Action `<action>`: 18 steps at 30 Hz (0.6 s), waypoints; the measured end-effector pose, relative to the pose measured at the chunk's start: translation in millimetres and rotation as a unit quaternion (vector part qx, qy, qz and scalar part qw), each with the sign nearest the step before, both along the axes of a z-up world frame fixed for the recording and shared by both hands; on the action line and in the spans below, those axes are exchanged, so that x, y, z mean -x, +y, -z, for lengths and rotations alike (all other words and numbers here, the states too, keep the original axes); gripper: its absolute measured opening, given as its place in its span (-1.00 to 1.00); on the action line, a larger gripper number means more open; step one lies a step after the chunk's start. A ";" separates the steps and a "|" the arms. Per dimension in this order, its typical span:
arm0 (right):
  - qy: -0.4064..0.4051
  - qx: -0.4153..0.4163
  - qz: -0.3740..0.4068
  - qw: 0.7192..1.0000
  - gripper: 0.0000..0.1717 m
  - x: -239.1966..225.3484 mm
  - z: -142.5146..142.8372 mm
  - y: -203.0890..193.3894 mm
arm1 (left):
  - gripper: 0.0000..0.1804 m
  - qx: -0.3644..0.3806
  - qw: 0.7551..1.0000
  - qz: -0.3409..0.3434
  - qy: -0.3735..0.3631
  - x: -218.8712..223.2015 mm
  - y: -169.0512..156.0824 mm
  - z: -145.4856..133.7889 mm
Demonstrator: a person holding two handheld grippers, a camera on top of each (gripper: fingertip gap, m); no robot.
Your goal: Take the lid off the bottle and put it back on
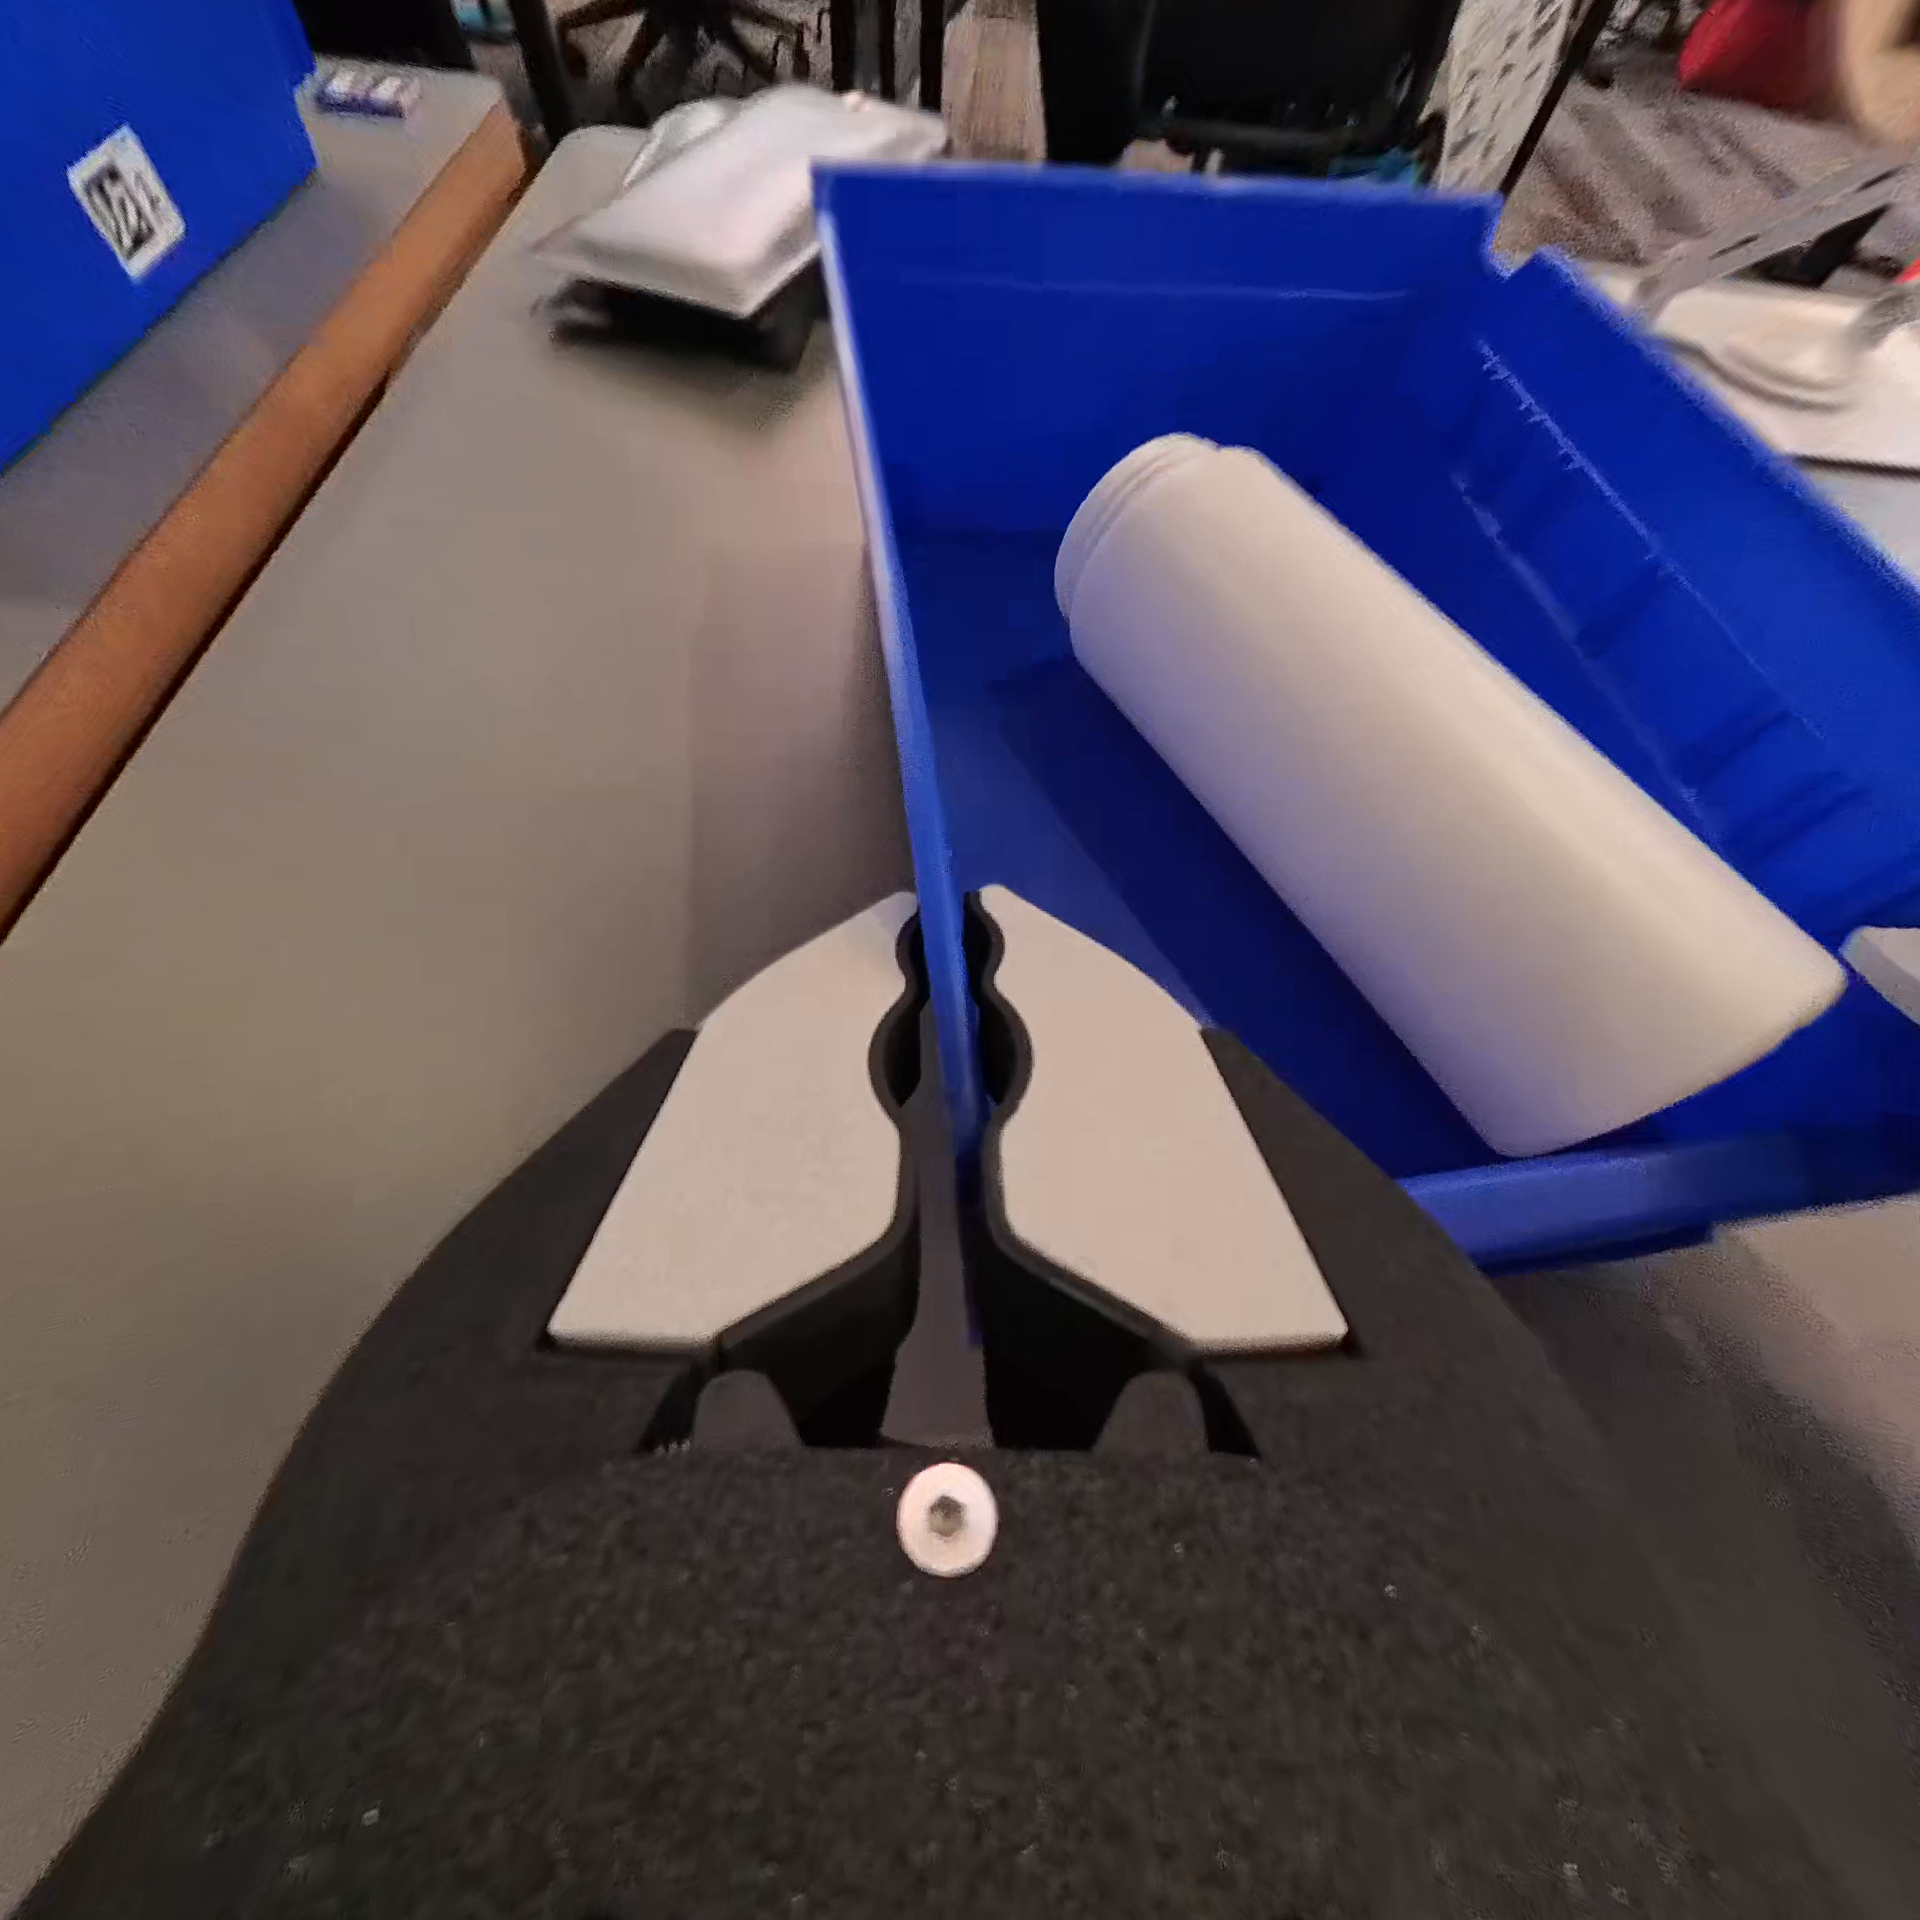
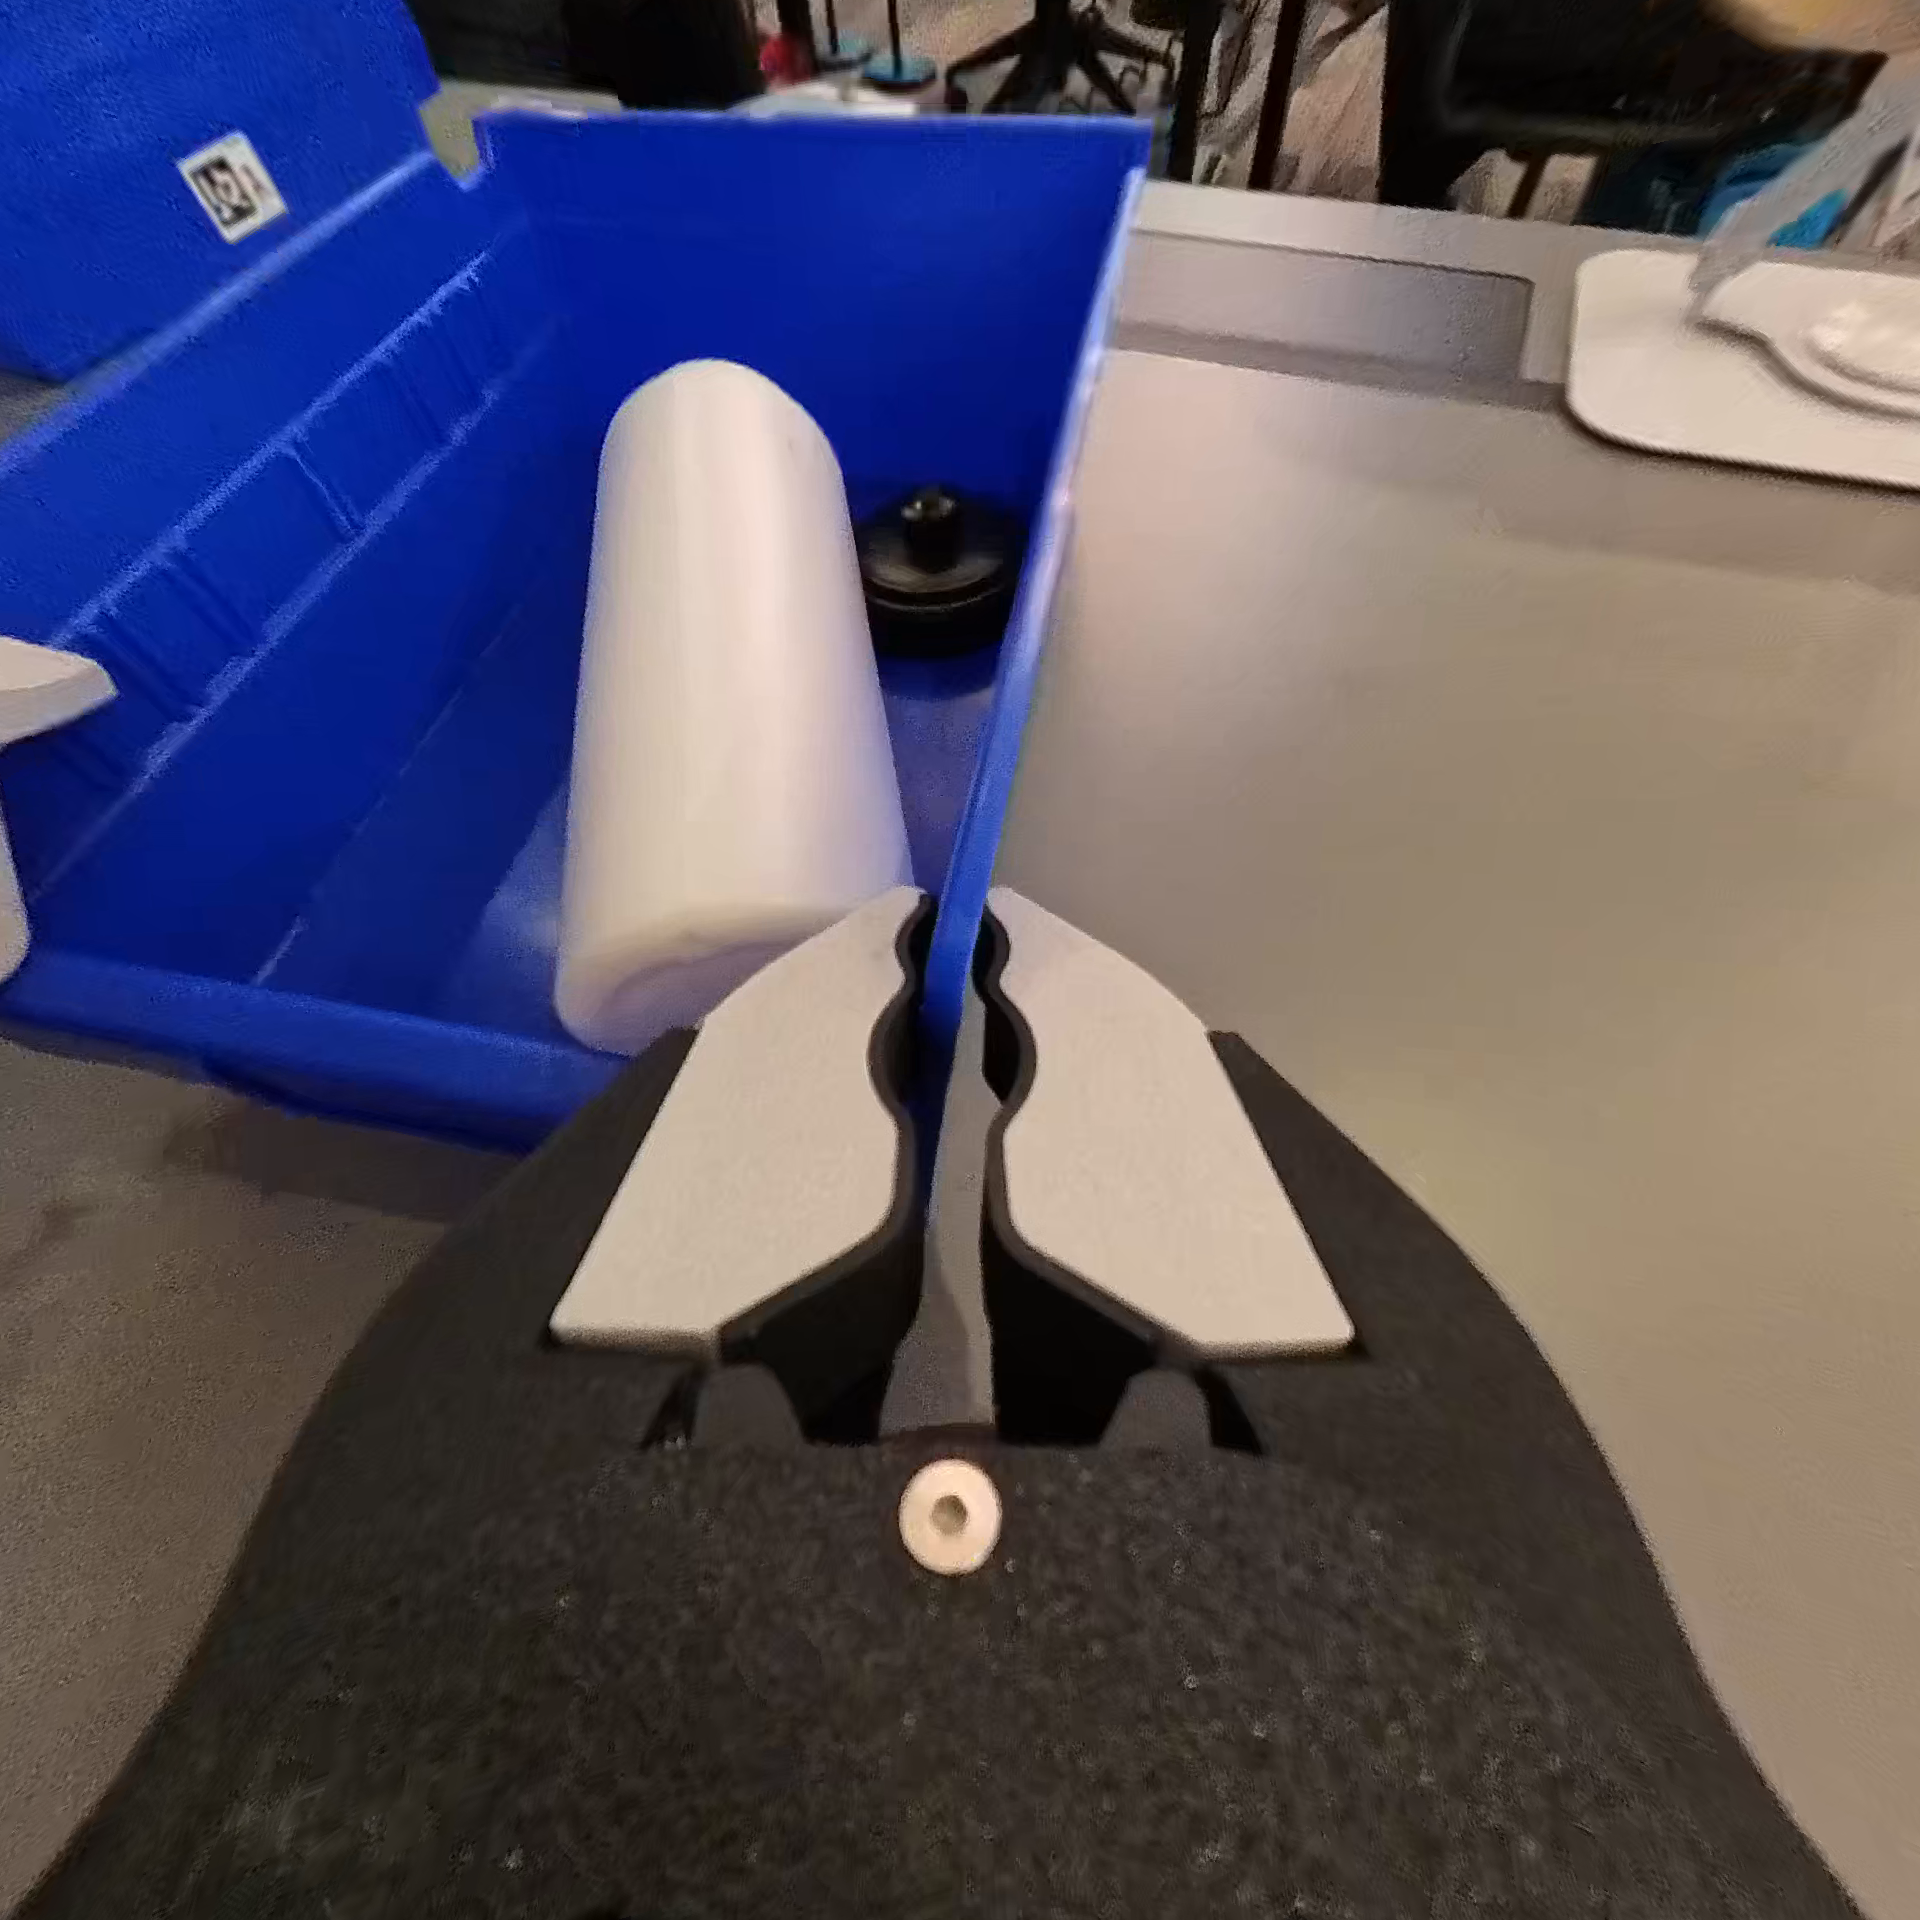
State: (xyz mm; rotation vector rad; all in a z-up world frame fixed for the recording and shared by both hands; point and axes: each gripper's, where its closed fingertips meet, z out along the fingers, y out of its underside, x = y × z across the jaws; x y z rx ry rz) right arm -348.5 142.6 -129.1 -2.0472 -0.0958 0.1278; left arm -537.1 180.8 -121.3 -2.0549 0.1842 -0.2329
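On the grey desk (image 1: 520, 831), a blue bin (image 1: 1143, 343) is sitting with its two short end walls each being pinched by a hand-held gripper. At the left end, the left hand-held gripper (image 1: 943, 904) is clamping nearly shut on the thin blue wall, its grey fingers (image 1: 790, 1122) lying on either side of the plastic edge. Inside the bin, a white bottle (image 1: 1403, 790) is lying on its side, its threaded neck bare and pointing toward the far wall, so the lid is already off. Further right, a black lid (image 2: 940, 582) is resting on the bin floor just beside the bottle, against the right end wall. At that right end, the right hand-held gripper (image 2: 956, 904) is likewise closing narrowly on the blue wall, one finger inside the bin near the bottle's base and one outside over the desk.

Judging by this layout, the removal half of the task looks done, while putting the lid back on is not yet done: neither gripper is holding the bottle or the lid, only the bin. Beyond the bin, a second blue box (image 1: 135, 208) with a sticker is standing at the far left.
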 end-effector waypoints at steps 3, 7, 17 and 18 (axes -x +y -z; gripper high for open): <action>-0.009 -0.019 0.001 1.000 -0.91 11.9 2.6 0.8 | -0.95 -0.014 1.000 -0.002 -0.019 9.2 6.7 0.9; 0.016 -0.023 -0.009 1.000 -0.87 19.6 2.5 -0.6 | -0.95 -0.015 0.999 -0.004 -0.030 13.0 10.8 0.8; 0.054 0.009 -0.210 0.976 -0.58 14.7 -16.8 -30.2 | -0.88 0.001 1.000 0.001 -0.020 13.9 5.1 2.7; 0.046 0.015 -0.236 0.971 -0.50 6.5 -20.1 -39.0 | -0.79 0.001 1.000 -0.001 -0.018 14.0 2.7 1.1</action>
